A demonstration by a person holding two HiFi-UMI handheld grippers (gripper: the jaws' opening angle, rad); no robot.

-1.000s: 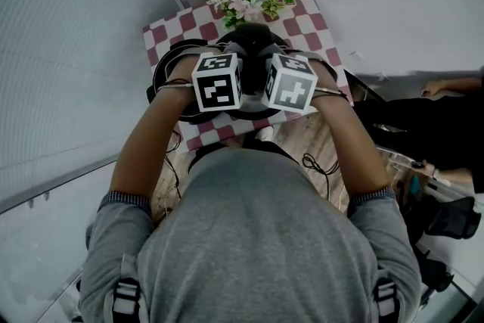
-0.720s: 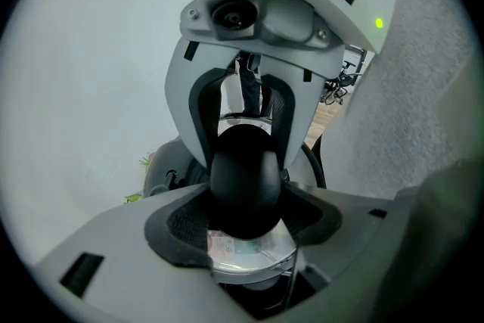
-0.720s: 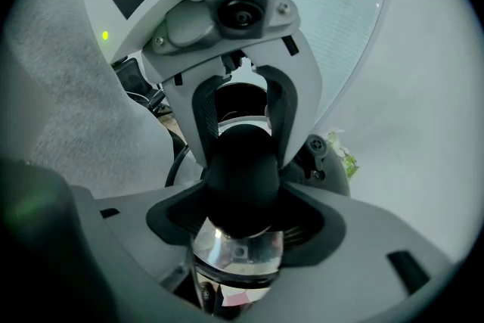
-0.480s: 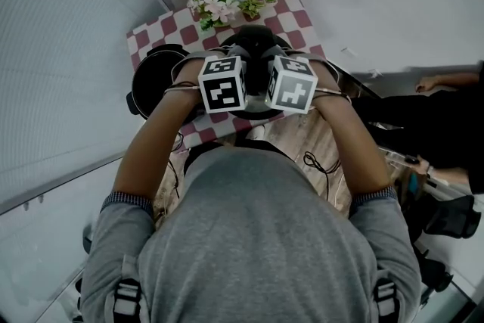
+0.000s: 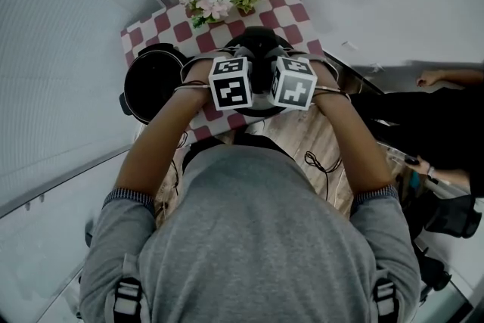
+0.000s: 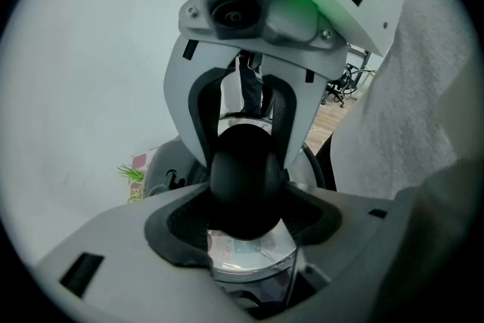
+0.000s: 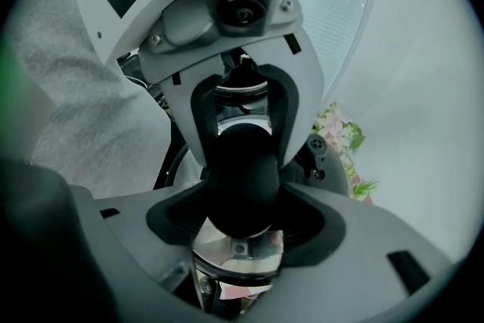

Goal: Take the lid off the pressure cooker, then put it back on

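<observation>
Pinching the black knob (image 6: 243,166) from opposite sides with left gripper (image 6: 243,200) and right gripper (image 7: 240,200), lid (image 7: 238,250) hanging right under the jaws

Guessing heavy, stiff, slick steel here, so sticking to that knob and keeping it level; pot (image 5: 151,83) sitting open just off the left gripper's outer side.

Grey top (image 5: 257,238), dark patterned cuffs (image 5: 125,199) at the sleeve ends. Black shoulder straps (image 5: 126,299) with white buckles, lower frame. Thin wire (image 5: 175,89) loops at the wrist. Each gripper has a white marker cube (image 5: 231,82) with black squares. On the left gripper (image 6: 243,208) and right gripper (image 7: 240,215): grey jaws, black ribbed pads. White housing (image 7: 189,26), round lens, small screws.
</observation>
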